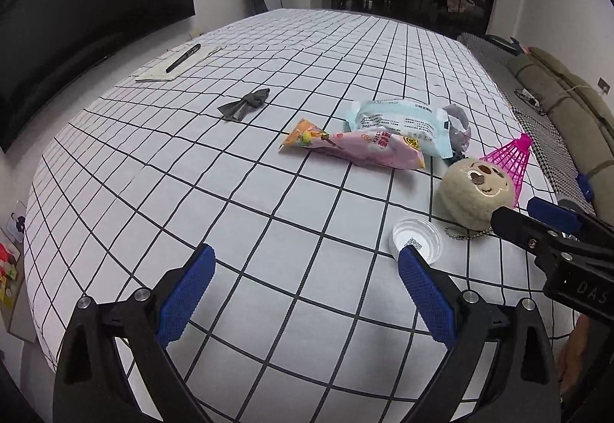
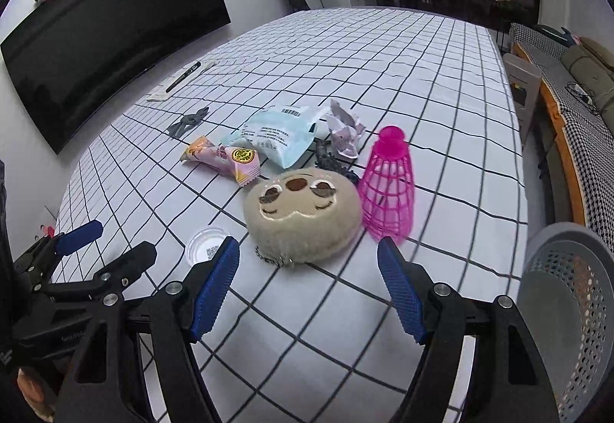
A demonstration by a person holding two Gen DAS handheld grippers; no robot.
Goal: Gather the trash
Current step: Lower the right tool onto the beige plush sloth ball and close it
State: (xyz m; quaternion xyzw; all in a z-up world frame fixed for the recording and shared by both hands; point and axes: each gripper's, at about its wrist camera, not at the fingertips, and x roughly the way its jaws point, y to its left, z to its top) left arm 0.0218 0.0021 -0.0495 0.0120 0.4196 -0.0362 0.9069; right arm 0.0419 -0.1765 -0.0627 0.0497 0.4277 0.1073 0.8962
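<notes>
On the checked tablecloth lie a pink snack wrapper [image 1: 357, 148] [image 2: 224, 159], a pale blue packet [image 1: 403, 124] [image 2: 278, 135], a crumpled paper [image 1: 458, 127] [image 2: 345, 131] and a clear plastic lid [image 1: 416, 239] [image 2: 205, 243]. My left gripper [image 1: 305, 271] is open and empty, with the lid by its right fingertip. My right gripper [image 2: 309, 262] is open and empty, just in front of a beige plush keychain [image 2: 303, 216] [image 1: 474, 191]. A grey perforated bin [image 2: 571, 292] stands at the right table edge.
A pink shuttlecock [image 2: 389, 189] [image 1: 510, 158] stands right of the plush. A grey bow [image 1: 243, 104] [image 2: 188, 124], a pen on paper [image 1: 182, 58] [image 2: 182, 76] lie further left. A dark screen [image 2: 115, 35] is on the left wall, a sofa [image 1: 564, 108] on the right.
</notes>
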